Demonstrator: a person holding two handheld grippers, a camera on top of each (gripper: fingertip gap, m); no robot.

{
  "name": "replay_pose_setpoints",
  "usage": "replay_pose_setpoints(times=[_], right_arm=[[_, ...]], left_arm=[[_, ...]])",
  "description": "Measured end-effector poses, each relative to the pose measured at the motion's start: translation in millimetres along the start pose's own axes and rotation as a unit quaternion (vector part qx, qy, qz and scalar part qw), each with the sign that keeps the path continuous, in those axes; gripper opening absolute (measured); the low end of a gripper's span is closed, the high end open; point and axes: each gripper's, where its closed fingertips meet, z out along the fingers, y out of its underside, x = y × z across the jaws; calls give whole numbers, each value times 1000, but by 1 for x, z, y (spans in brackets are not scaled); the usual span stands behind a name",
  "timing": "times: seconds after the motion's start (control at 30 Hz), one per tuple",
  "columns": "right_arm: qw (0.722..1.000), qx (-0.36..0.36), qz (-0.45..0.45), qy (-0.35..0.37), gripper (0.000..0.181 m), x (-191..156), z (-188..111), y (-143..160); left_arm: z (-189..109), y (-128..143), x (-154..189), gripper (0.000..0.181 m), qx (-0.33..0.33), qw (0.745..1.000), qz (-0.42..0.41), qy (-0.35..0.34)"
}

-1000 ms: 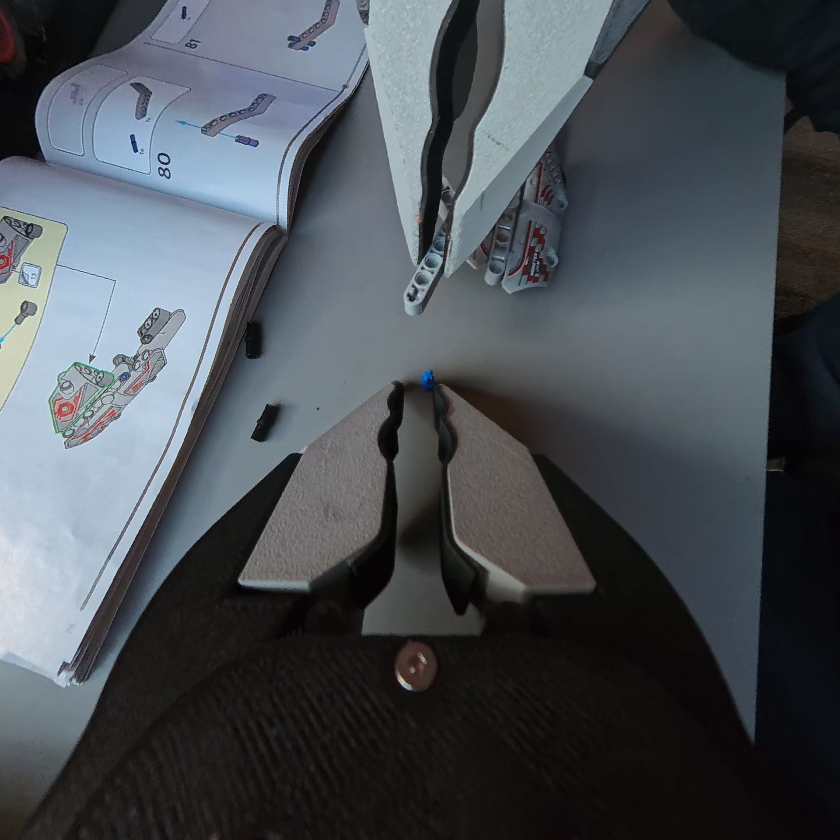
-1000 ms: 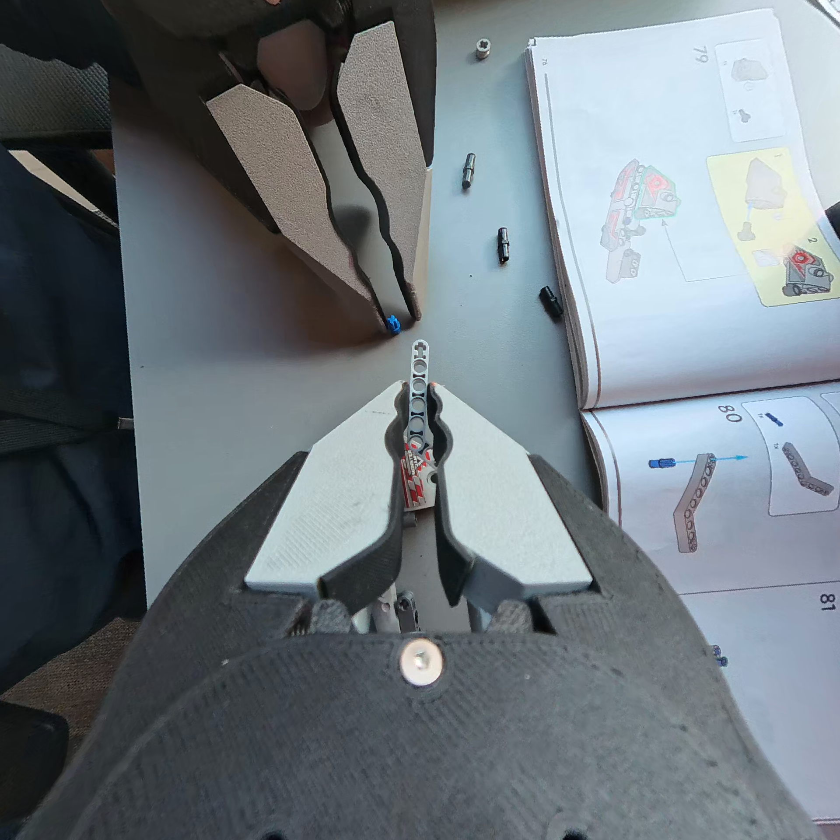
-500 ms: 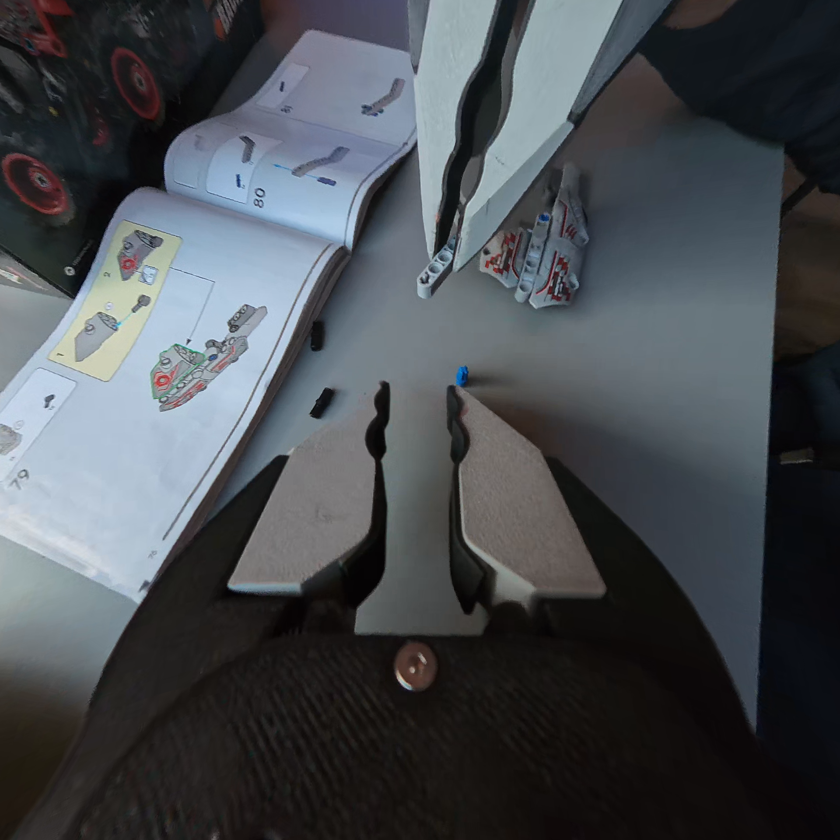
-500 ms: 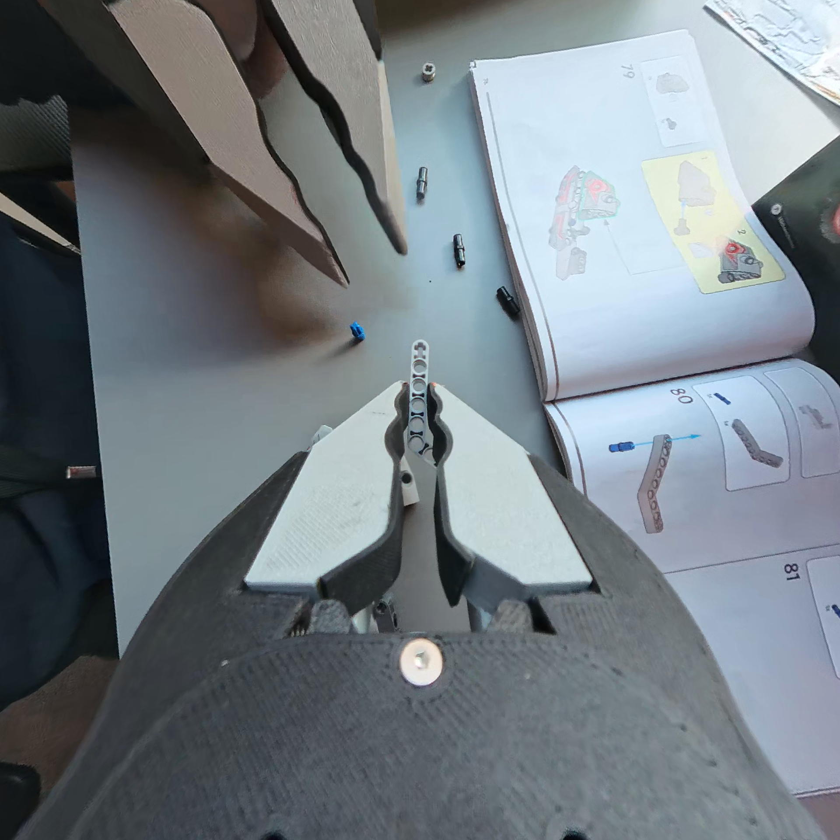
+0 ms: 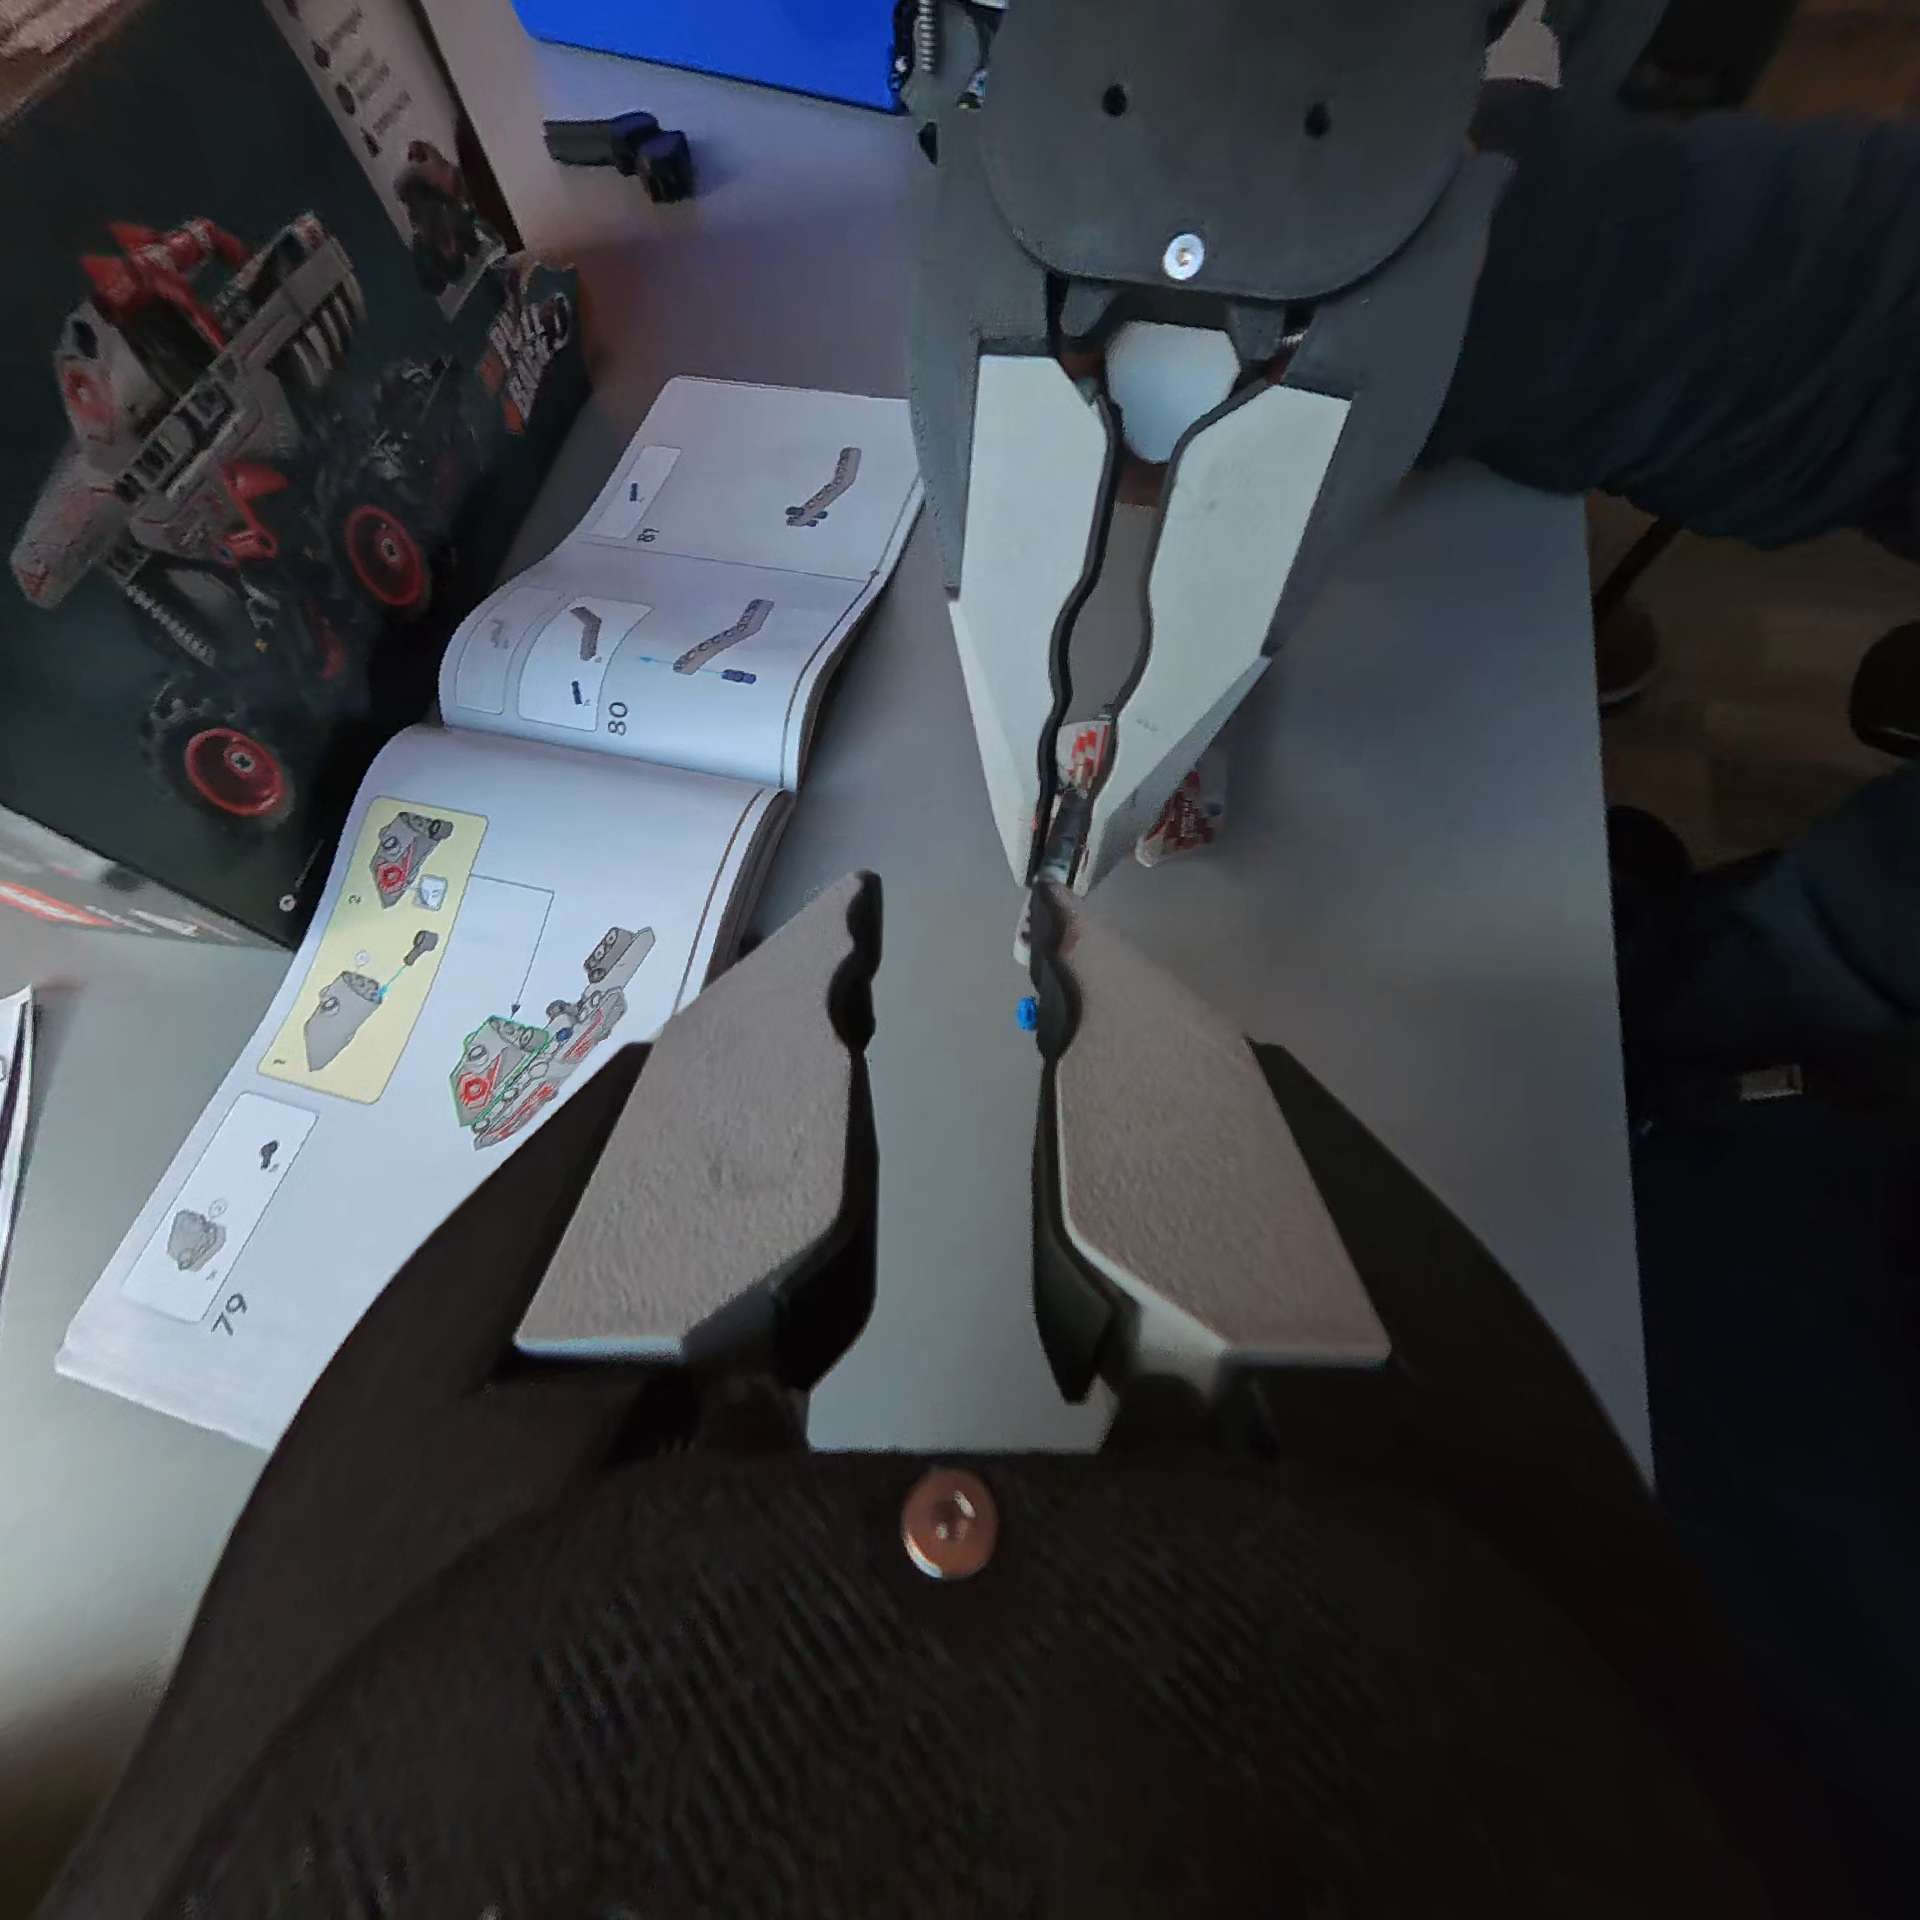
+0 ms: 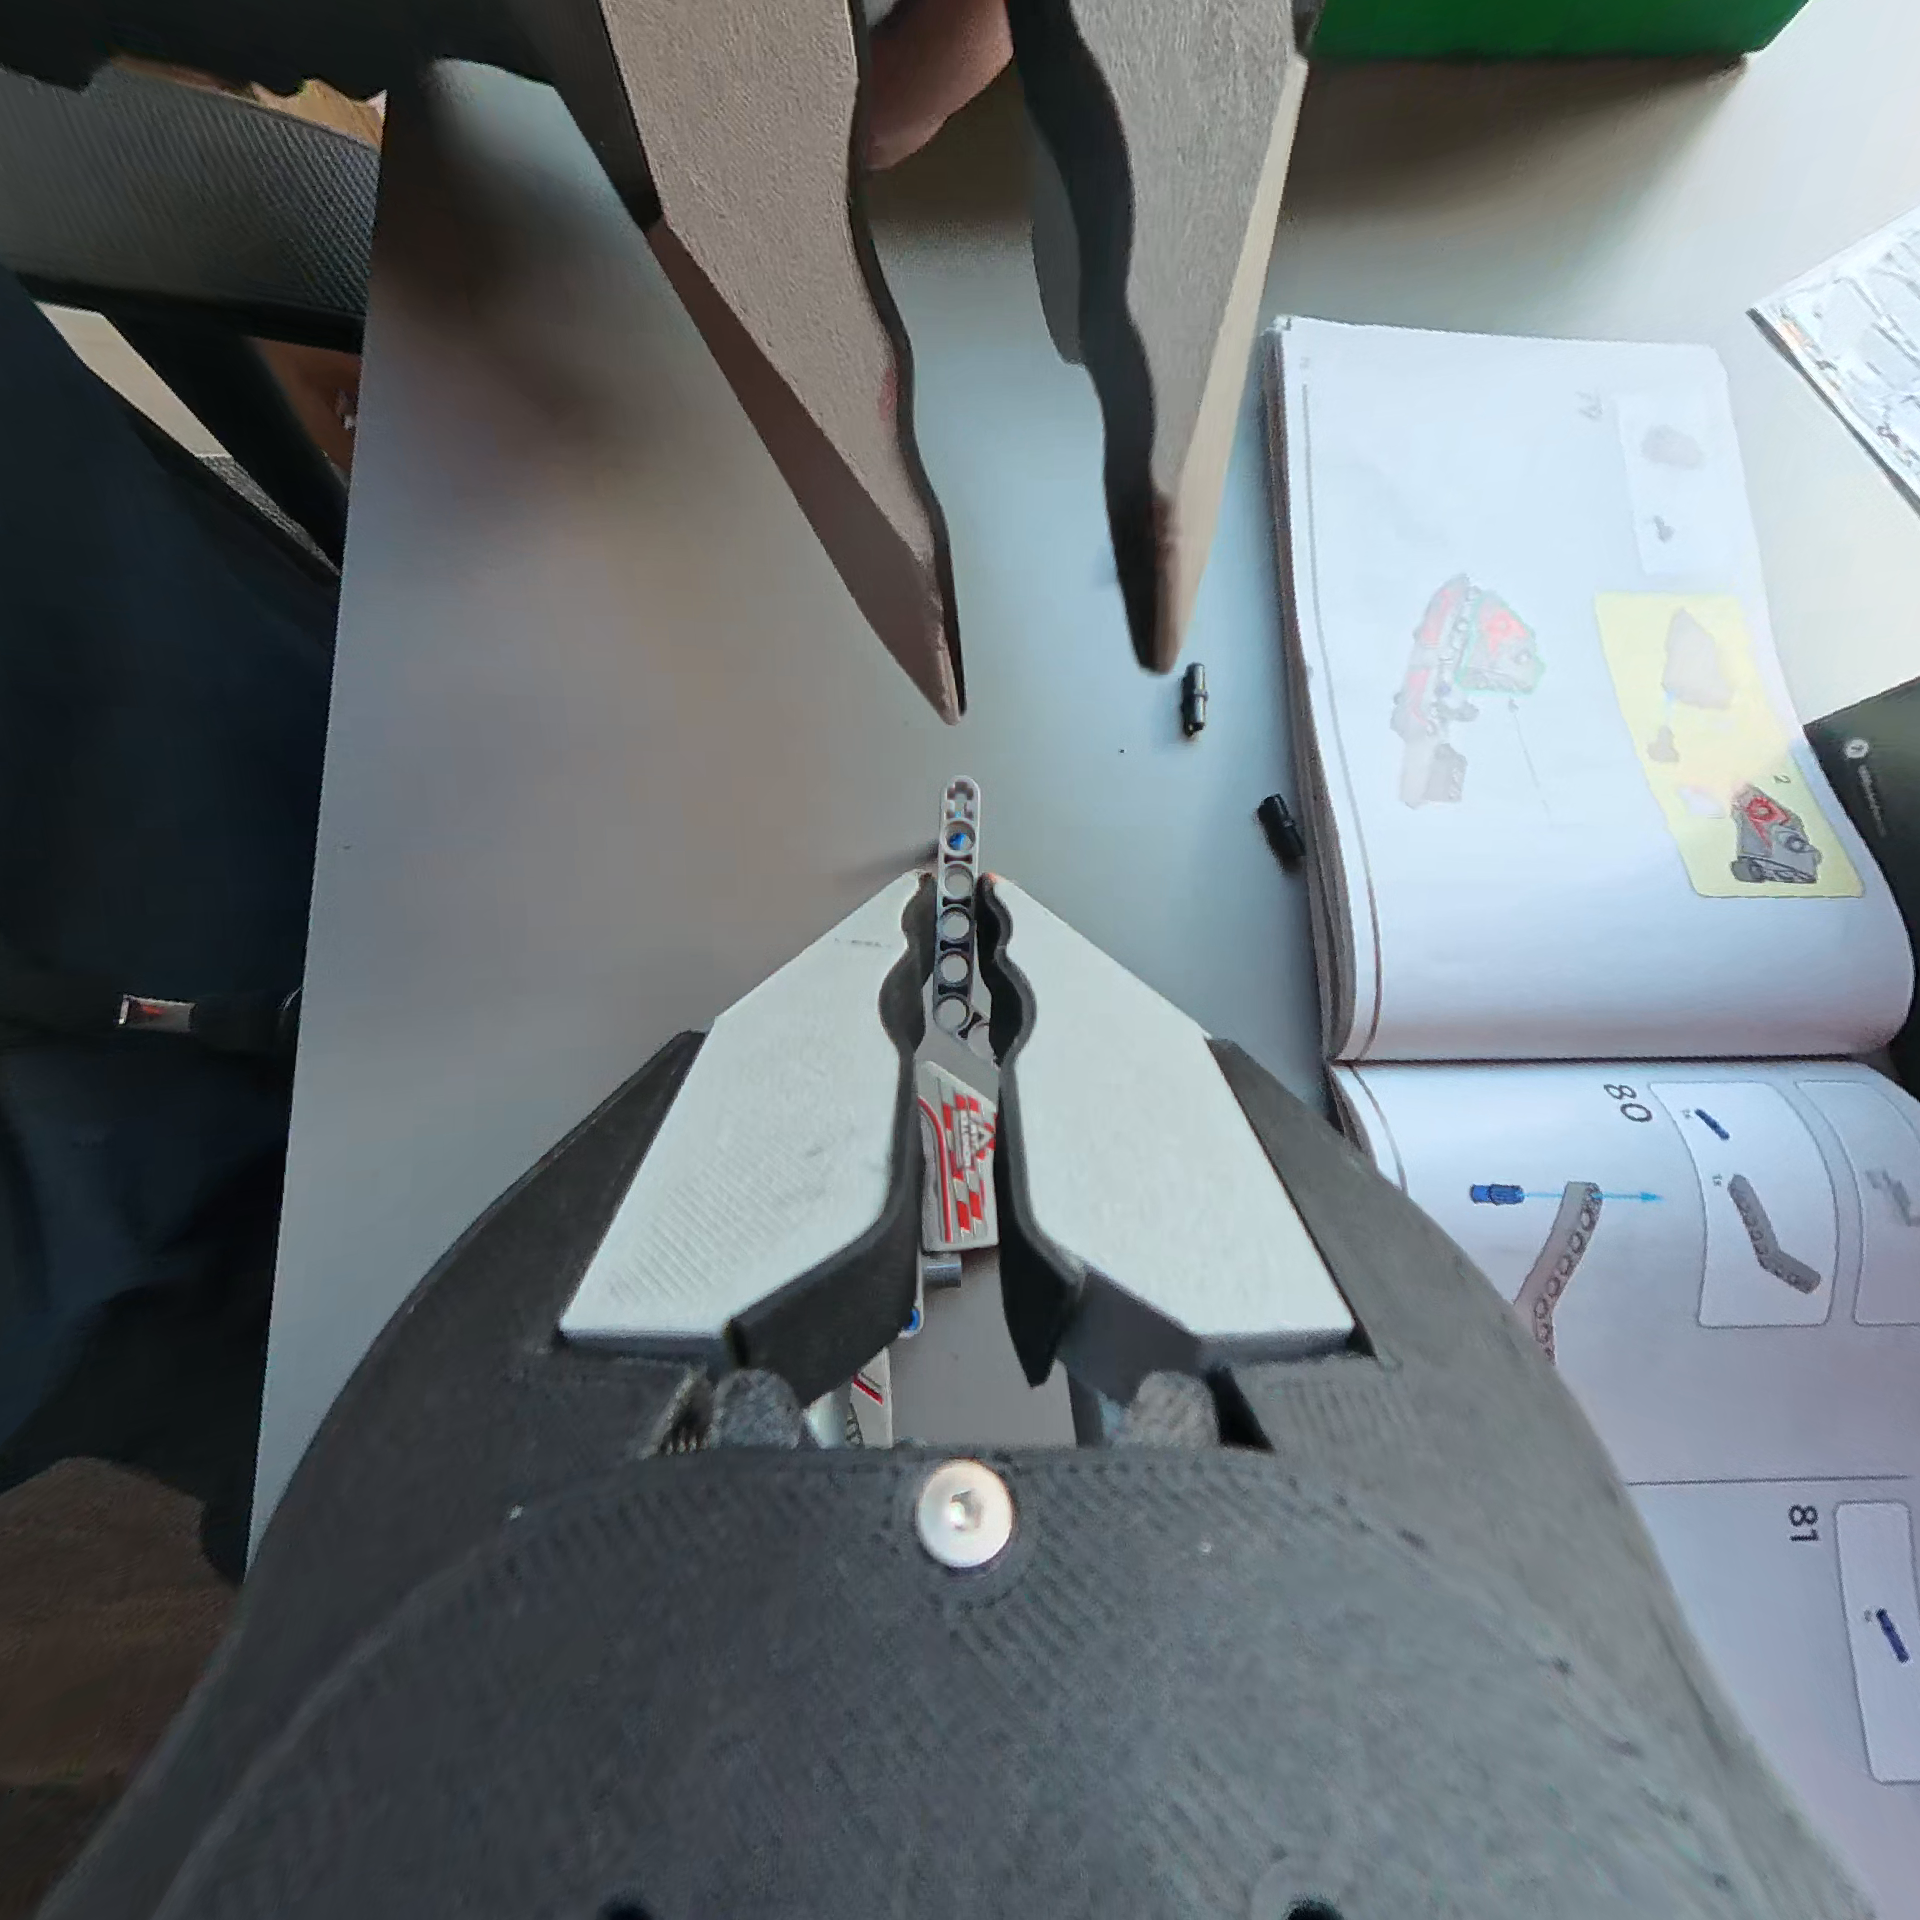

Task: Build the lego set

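My right gripper is shut on a grey holed beam. The beam belongs to a grey assembly with red-patterned panels and sticks out past the fingertips. My left gripper is open and empty, held above the grey table. A small blue pin lies on the table beside its right finger. In the left wrist view the right gripper points down at the table just beyond my left fingertips. In the right wrist view the left gripper hangs open just beyond the beam's tip.
The open instruction booklet lies left of the grippers and also shows in the right wrist view. Two black pins lie beside it. The set's dark box stands behind the booklet. The table's edge runs along the right. The left gripper's tips are roughly 4 cm from the right gripper's.
My left gripper has opened wider and risen from the table, leaving the blue pin lying there. The right gripper, still holding the beam assembly, now stands closer to the left fingertips.
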Motion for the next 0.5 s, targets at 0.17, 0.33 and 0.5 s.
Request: replay_pose_setpoints(times=[0.17, 0.33, 0.5], right_arm=[[1000, -7, -11, 9, 4, -1, 2, 1], [999, -23, -24, 15, 4, -3, 6, 2], [999, -32, -25, 20, 4, -1, 6, 6]], left_arm=[[8, 5, 4, 19, -20, 1000, 13, 15], [13, 6, 14, 19, -17, 999, 13, 44], [16, 16, 19, 19, -37, 998, 27, 54]])
